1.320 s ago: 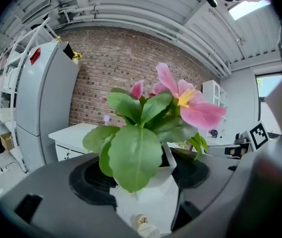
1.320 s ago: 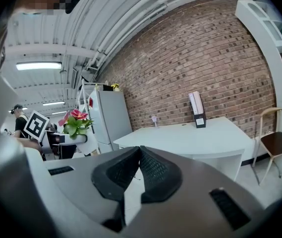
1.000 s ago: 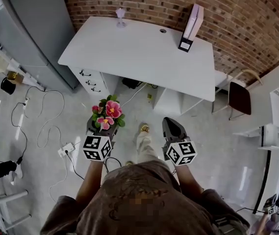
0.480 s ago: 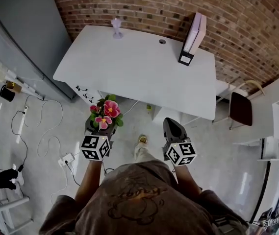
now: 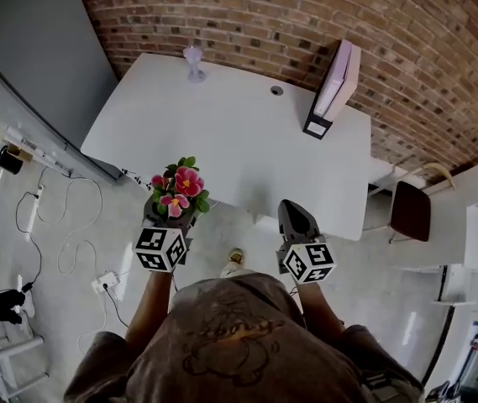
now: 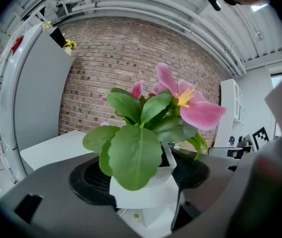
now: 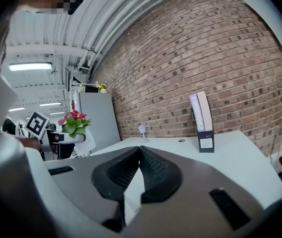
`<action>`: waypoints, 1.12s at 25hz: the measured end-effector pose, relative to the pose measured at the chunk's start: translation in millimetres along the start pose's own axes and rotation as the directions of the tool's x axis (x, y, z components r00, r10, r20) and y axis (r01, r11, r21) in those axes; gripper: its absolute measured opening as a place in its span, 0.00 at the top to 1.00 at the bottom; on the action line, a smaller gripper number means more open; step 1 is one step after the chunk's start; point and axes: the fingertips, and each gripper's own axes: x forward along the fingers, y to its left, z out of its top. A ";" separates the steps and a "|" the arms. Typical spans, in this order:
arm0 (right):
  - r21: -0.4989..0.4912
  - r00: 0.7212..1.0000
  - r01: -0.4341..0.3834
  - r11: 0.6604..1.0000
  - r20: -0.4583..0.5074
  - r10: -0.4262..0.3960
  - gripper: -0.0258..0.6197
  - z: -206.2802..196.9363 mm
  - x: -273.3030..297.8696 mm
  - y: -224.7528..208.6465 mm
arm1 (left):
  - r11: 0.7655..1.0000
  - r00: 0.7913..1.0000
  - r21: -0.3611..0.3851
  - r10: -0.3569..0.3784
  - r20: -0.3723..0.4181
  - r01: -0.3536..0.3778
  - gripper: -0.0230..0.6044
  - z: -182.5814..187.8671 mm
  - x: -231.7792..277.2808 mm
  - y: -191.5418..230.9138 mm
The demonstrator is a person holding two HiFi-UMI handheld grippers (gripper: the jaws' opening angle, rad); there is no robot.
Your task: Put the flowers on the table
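A small white pot of pink flowers point(image 5: 177, 196) with green leaves is clamped in my left gripper point(image 5: 169, 223), held in the air just short of the white table's point(image 5: 247, 133) near edge. In the left gripper view the pot point(image 6: 148, 185) sits between the two dark jaws, leaves point(image 6: 133, 152) and a pink bloom point(image 6: 193, 105) rising above it. My right gripper point(image 5: 296, 222) is shut and holds nothing, its fingertips point(image 7: 140, 150) touching. From the right gripper view the flowers point(image 7: 74, 122) show far off at the left.
On the table stand a pale glass vase point(image 5: 193, 62) at the far left corner and an upright white file holder point(image 5: 333, 92) at the far right. A brick wall point(image 5: 306, 7) runs behind. A grey cabinet point(image 5: 20, 65) stands left, a dark chair point(image 5: 410, 211) right, cables point(image 5: 62, 225) on the floor.
I have stepped closer to the table: it now lies nearer both grippers. The left gripper still carries the flowers; the right stays shut.
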 end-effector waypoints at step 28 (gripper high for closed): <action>0.015 1.000 0.017 1.000 -0.020 -0.017 0.96 34.3 122.1 -48.1 | 0.998 0.998 0.038 -0.055 -0.043 0.056 0.39 33.3 135.5 51.7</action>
